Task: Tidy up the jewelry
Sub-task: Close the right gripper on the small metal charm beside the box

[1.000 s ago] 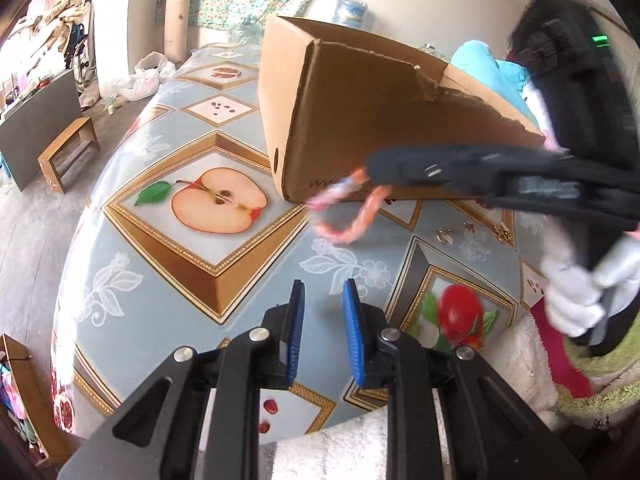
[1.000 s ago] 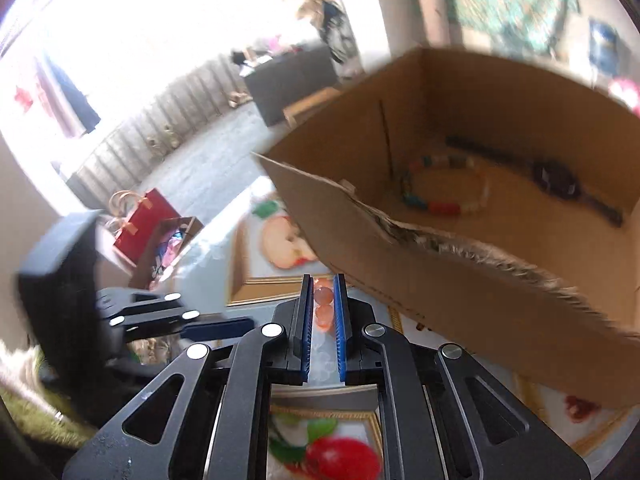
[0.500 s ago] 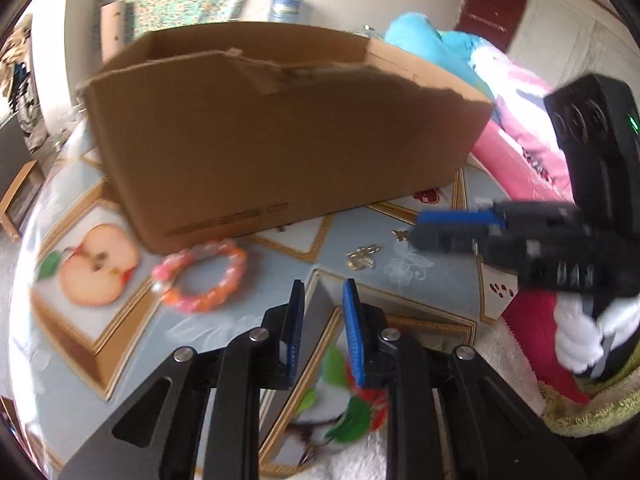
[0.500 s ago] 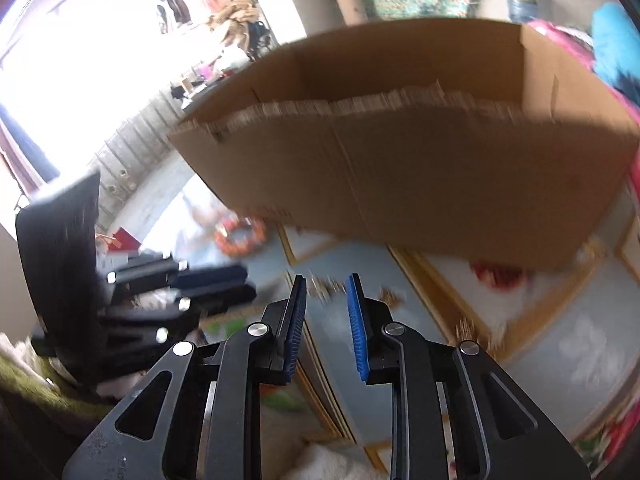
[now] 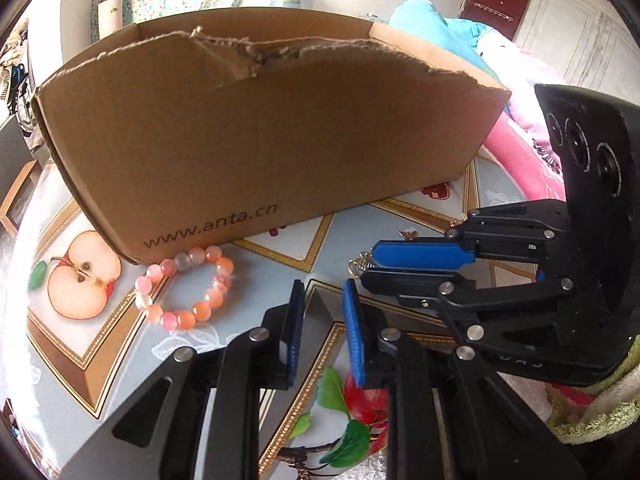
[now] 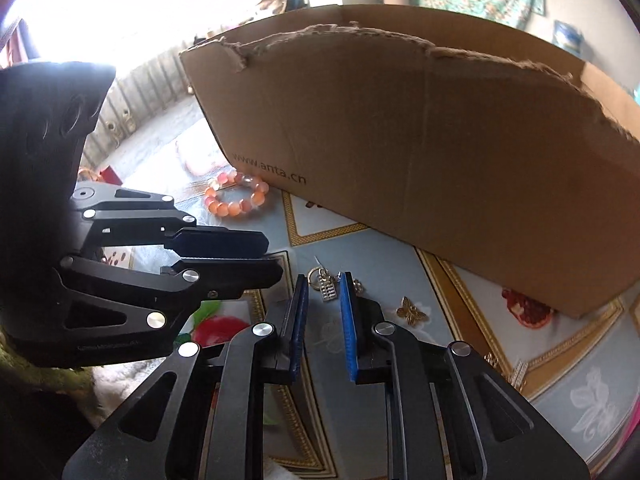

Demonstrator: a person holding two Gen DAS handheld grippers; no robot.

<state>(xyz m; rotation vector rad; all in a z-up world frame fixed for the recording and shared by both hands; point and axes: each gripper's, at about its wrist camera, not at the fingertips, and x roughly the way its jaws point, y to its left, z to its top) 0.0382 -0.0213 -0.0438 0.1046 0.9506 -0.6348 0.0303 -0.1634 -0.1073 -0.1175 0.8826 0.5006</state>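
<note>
A pink and orange bead bracelet (image 5: 184,288) (image 6: 236,196) lies on the fruit-patterned tablecloth (image 5: 100,380), touching the foot of the torn cardboard box (image 5: 260,152) (image 6: 440,160). A gold keyring charm (image 6: 326,286) (image 5: 358,264) lies on the cloth between the fingertips of my right gripper (image 6: 323,284) (image 5: 366,268). Its jaws are closing, and the pads stand clear of the charm. My left gripper (image 5: 323,292) (image 6: 276,258) hovers just left of it, right of the bracelet. Its jaws stand a little apart, with nothing between them.
A gold butterfly piece (image 6: 412,310) and other small gold bits (image 6: 520,368) lie right of the charm. Pink and blue bedding (image 5: 520,140) sits beyond the box's right end. The table edge drops to the floor on the left (image 5: 16,208).
A second ago my right gripper held the bracelet in the air; it let go, and the bracelet now lies by the box. The right gripper has come down over the gold charm. The left swung right.
</note>
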